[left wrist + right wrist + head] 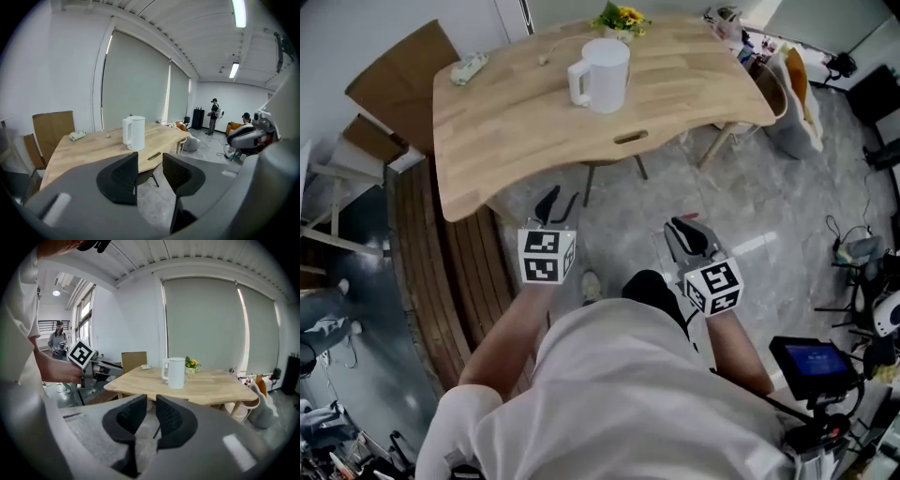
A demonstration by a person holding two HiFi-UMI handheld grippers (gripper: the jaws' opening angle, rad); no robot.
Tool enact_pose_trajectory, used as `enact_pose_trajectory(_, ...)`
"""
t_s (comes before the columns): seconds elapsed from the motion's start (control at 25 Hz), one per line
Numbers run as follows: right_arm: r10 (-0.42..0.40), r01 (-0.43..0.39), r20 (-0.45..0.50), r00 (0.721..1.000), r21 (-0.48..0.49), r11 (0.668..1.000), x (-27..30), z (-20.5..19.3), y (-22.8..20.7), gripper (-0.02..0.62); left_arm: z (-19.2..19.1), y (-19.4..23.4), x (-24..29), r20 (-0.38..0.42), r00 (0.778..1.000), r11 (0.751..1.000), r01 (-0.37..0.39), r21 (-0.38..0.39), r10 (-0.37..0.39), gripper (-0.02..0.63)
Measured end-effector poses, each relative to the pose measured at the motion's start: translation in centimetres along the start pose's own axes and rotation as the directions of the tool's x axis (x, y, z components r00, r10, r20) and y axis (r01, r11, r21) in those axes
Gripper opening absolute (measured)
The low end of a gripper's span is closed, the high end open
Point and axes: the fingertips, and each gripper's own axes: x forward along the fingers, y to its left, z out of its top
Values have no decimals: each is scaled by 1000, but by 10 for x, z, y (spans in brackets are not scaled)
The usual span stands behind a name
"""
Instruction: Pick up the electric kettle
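Observation:
A white electric kettle [602, 75] stands upright on the light wooden table [506, 141], handle to the left, with a cord running off behind it. Both grippers hang over the floor short of the table's near edge, well apart from the kettle. My left gripper [559, 202] is open with nothing between its jaws; in its own view the kettle [134, 133] stands beyond the left gripper [150, 159]. My right gripper [687, 225] shows a narrow gap and holds nothing; the kettle [175, 372] is far ahead of the right gripper [151, 401].
A pot of yellow flowers [619, 19] and a small white device [469, 67] share the table. Cardboard sheets [398, 70] lean at the left by a slatted wooden bench [441, 262]. A white chair [787, 94] stands at the right end, a stand with a screen [811, 361] near right.

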Motion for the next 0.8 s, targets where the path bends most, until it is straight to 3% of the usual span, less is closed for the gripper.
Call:
enact_pose_trajectory(0.24,-12,12,-50,999,10,1000,36,2,-52,48,24,48,111,-20,995,994,-97,-42,97,187)
enact_pose_trajectory(0.48,33,-33,-58,998,-5,999,75,20,-124,48,54,87,204,-27,972,969,-237,-75,235,206)
enact_pose_trajectory(0.64,67,-70,-69,995,-45,997,102,45,-192,48,69,117,263,-46,939,932,-343,-119,340,219)
enact_pose_trajectory(0.8,84,-90,-89,993,-67,994,118,60,-251,48,81,146,308,-57,889,881,-458,-121,454,238)
